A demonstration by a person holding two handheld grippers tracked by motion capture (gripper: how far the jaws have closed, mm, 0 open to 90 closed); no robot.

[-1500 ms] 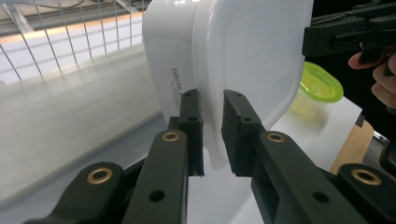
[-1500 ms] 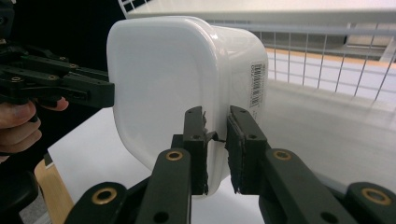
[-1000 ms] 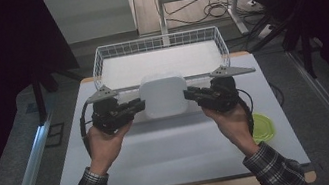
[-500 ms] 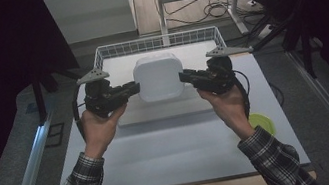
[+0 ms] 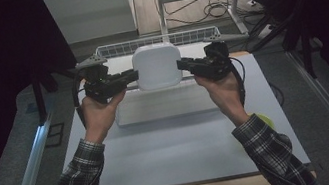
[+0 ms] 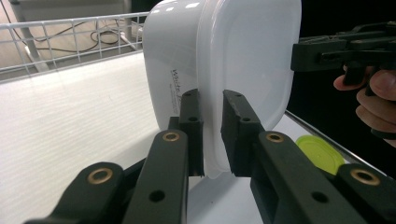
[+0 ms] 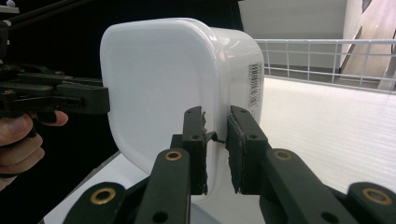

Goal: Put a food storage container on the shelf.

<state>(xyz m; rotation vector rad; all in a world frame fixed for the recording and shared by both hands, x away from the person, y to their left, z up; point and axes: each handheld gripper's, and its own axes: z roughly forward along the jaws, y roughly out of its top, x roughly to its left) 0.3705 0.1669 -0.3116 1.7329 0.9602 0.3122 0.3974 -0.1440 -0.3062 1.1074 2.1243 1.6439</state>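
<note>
White container [image 5: 157,66], clamped by both tongs, has risen toward the wire basket [image 5: 110,50].

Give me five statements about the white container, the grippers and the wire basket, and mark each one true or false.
1. Both grippers grip the white container by its rim, the left gripper on one side and the right gripper on the other. True.
2. The container rests flat on the table. False: it is held up in the air.
3. A wire basket stands at the far side of the table, beyond the container. True.
4. The green lid sits on the container. False: it lies on the table, apart from it.
5. The left gripper's jaws stand wide open. False: they are clamped on the container's rim.
</note>
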